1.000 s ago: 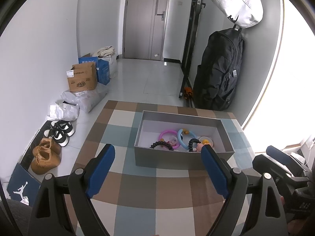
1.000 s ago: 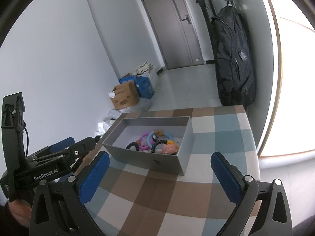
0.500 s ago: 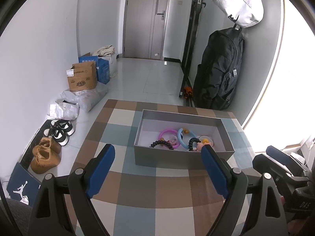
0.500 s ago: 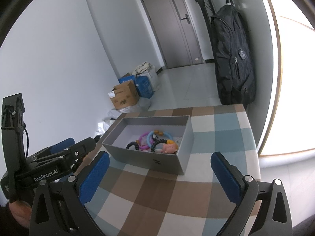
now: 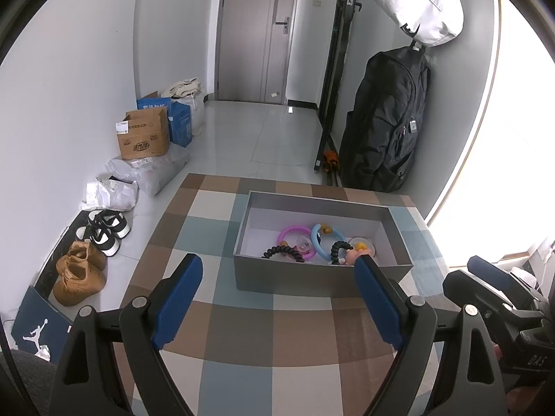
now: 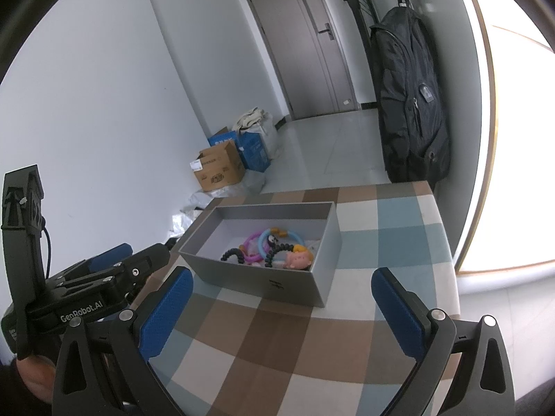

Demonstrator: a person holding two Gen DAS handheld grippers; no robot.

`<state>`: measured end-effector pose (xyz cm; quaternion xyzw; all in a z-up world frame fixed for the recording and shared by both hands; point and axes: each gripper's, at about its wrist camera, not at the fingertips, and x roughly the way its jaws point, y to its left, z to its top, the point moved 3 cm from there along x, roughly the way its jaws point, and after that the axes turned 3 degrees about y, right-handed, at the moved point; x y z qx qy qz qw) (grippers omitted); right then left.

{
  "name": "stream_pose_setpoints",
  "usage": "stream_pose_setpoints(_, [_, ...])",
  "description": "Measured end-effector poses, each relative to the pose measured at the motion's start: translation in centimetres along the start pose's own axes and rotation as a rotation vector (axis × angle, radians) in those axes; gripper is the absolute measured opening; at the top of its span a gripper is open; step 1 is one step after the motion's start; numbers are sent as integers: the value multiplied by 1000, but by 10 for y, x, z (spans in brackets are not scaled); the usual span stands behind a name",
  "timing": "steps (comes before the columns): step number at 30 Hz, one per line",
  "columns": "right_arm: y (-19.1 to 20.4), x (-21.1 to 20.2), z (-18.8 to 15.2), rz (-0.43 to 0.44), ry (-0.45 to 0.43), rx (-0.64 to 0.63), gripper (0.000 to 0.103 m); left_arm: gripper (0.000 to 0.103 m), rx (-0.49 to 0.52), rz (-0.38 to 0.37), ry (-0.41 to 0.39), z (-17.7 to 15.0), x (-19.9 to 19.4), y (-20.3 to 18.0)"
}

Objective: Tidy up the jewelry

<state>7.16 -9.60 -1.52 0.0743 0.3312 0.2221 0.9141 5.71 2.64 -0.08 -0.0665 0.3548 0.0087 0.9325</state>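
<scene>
1. Nothing is seen to have moved since the earlier frames: both hand-held grippers and the box are found in the same places.
2. Nearest the camera, the left hand-held gripper (image 5: pixel 277 298) is held with its blue pads spread wide and nothing between them, above the checked cloth of the counter (image 5: pixel 242 346).
3. The right hand-held gripper (image 6: pixel 281 305) is likewise spread wide and empty, held over the same cloth just short of the box.
4. Beyond the fingertips, an open grey box (image 5: pixel 288 280) is set on the counter, toward its far right part.
5. Inside the box, toward its right half, the jewelry is gathered: a pink ring (image 5: pixel 293 234), a blue ring (image 5: pixel 317 242), two black beaded bracelets (image 5: pixel 282 252) and a small pink doll-faced piece (image 6: pixel 298 260), all lying close together and partly overlapping.
6. On the floor left of the counter, tan boots (image 5: pixel 78 274) and black-and-white sneakers (image 5: pixel 105 228) are lined up along the wall.
7. Farther off, a cardboard carton (image 5: pixel 144 138) is placed by the wall, and a black backpack (image 5: pixel 385 124) is hung at the right.
8. At the far end, a grey door (image 5: pixel 258 34) is shut.
</scene>
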Motion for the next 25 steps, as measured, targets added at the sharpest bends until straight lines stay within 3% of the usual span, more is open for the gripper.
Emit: stream_pose_setpoints(25, [-1,8,0,6,26,15,103,86,-17,-43,10,-6,6,0])
